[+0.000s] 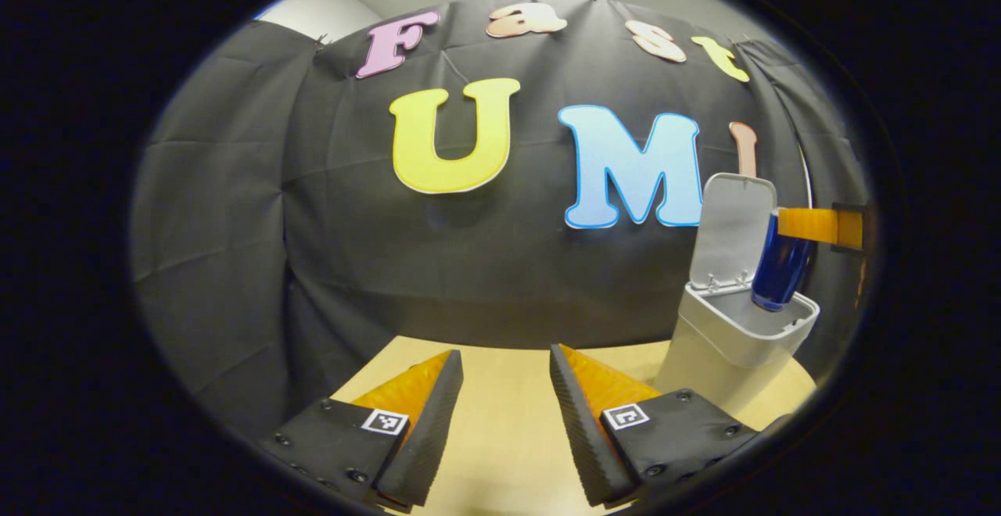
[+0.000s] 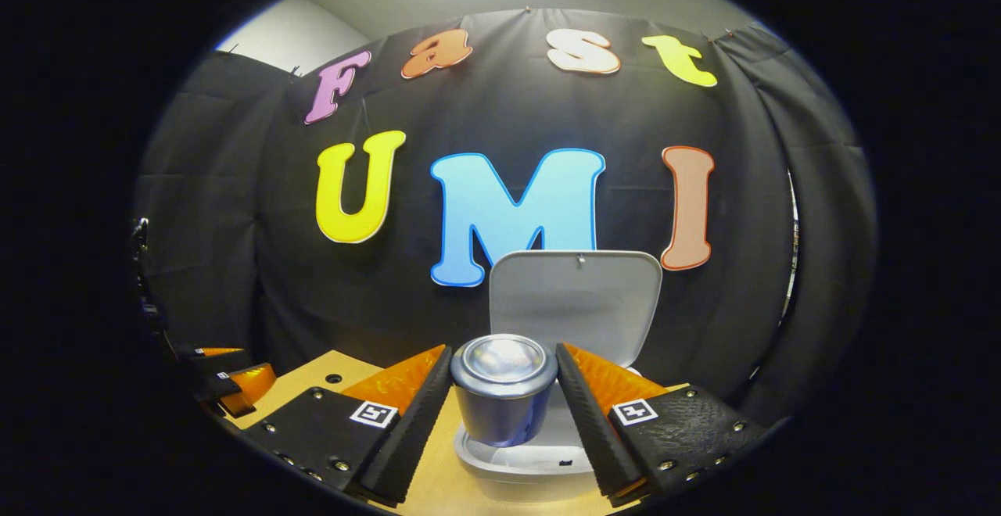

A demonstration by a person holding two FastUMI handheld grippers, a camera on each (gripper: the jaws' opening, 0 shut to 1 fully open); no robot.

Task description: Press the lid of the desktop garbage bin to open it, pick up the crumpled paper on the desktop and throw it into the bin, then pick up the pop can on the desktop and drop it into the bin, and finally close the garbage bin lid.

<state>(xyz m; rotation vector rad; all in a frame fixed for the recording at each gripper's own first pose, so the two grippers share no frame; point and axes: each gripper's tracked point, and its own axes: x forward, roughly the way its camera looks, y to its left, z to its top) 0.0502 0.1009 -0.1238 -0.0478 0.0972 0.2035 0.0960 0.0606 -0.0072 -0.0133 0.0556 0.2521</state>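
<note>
While the can (image 2: pixel 503 391) hangs over the bin's mouth, the step in hand is the drop, and it calls for a clean release. Going left to right with the bin (image 1: pixel 731 340) as the mark: the left gripper (image 1: pixel 504 414) waits well to the left of the bin, above the bare surface (image 1: pixel 508 391), its fingers (image 1: pixel 422 430) spread apart and grasping nothing. It need not move. At the bin itself, the lid (image 2: pixel 575 305) stands upright behind the opening, so the way down looks free. The right gripper (image 2: pixel 500 414) holds the can tilted above the opening, its fingers (image 2: pixel 583 414) seeming to press the can's two sides. I judge it best to spread the fingers evenly and avoid knocking the lid. Crumpled paper isn't visible on the surface; presumably it's inside the bin.
</note>
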